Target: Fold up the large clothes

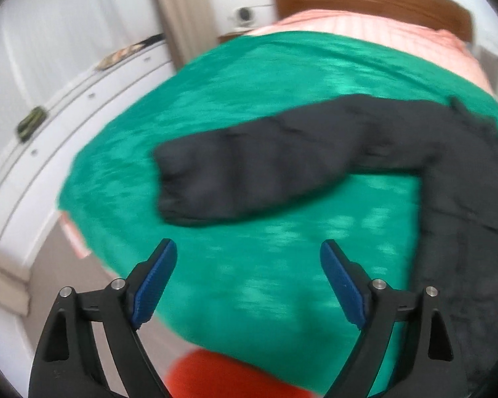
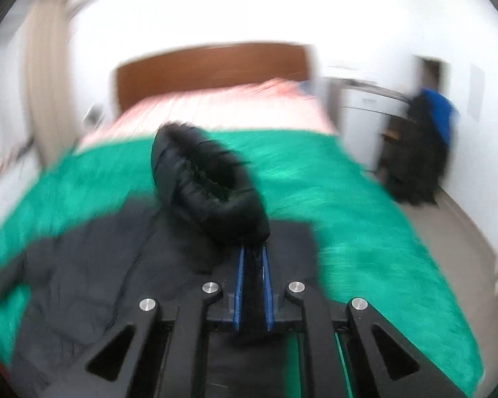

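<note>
Green blanket under black jacket, headboard behind

Ahead of the left claw, whose blue pads stand wide apart with nothing between them, bare green blanket lies clear from 6 o'clock up to the centre. At 12 o'clock of that gap the black jacket's sleeve crosses the way, and the jacket's body fills the 3 o'clock side. A white wardrobe bounds the 9 o'clock side. In the right wrist view, the hood rears up directly ahead of the right claw; open blanket lies at 3 o'clock.
</note>
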Tool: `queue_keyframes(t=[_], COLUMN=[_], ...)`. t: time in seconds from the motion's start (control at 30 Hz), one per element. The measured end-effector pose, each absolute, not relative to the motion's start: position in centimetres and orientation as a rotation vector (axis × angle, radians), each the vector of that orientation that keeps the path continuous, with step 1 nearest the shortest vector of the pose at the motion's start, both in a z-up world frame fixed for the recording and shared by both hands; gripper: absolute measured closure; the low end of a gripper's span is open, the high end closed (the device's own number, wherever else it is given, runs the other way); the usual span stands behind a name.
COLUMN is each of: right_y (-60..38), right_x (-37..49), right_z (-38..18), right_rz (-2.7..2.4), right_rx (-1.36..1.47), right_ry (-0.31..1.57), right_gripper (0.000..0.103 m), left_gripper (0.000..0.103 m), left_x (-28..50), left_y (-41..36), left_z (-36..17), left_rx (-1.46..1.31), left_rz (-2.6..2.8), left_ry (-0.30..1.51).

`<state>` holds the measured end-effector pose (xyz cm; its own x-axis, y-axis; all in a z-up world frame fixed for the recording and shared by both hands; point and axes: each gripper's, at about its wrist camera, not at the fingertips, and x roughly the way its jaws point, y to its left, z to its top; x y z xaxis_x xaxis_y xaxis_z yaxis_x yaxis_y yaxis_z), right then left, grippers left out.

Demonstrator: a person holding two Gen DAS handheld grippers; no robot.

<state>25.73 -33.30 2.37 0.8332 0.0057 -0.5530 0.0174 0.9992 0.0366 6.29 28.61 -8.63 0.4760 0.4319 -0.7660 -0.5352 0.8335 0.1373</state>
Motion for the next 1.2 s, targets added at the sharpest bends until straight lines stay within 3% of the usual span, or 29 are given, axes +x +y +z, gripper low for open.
queue_keyframes(t=[0.2,0.43,0.47,0.57,0.77,0.83,0.87,0.9,0.97,1.03,1.1,1.13,1.2], right_y=[-52.2,-61.8,-61.2,-58.7,-54.6,-53.2,-52.8,-52.6,-52.7,-53.6,-54.8,-55.4,-55.6], right_x=[18.9,15.1,14.7,14.1,14.0,14.9,15.5,16.3,18.2,18.3,17.4,16.9,16.0], right_z=[5.5,-4.0,-4.8,-7.4,-15.6,-16.8,-17.3,-17.8,-19.9,-20.6,-18.2,-16.0,-10.9], right_rz=[-0.384,-0.55,-0.51,-0.316,0.215,0.296,0.309,0.317,0.293,0.253,0.166,0.106,-0.045], right_rx=[0.174,0.307,0.319,0.444,1.167,1.295,1.328,1.358,1.47,1.537,1.435,1.323,1.005], right_ry=[0.523,0.773,0.787,0.809,0.744,0.625,0.58,0.545,0.503,0.421,0.349,0.358,0.412], right_gripper=[0.098,0.093,0.085,0.038,0.034,0.024,0.009,0.004,0.007,0.031,0.085,0.095,0.095], left_gripper=[0.014,0.014,0.014,0.014,0.014,0.014,0.014,0.014,0.014,0.014,0.014,0.014,0.014], left_x=[8.6,8.6,8.3,7.6,6.7,6.6,6.5,6.5,6.7,6.7,6.3,6.1,5.8], left_y=[22.6,21.0,21.1,21.7,21.3,20.7,20.4,20.1,20.0,19.9,19.9,19.9,20.0], left_z=[-8.5,-9.9,-10.0,-10.7,-11.8,-11.9,-12.0,-12.1,-12.3,-12.5,-12.5,-12.5,-12.5], left_rx=[-0.119,-0.13,-0.133,-0.147,-0.178,-0.162,-0.154,-0.151,-0.15,-0.152,-0.153,-0.147,-0.133], left_rz=[0.436,0.393,0.397,0.418,0.423,0.42,0.416,0.412,0.411,0.415,0.415,0.416,0.424], left_ry=[0.887,0.931,0.934,0.955,0.986,0.989,0.99,0.99,0.995,1.003,1.004,1.002,1.0])
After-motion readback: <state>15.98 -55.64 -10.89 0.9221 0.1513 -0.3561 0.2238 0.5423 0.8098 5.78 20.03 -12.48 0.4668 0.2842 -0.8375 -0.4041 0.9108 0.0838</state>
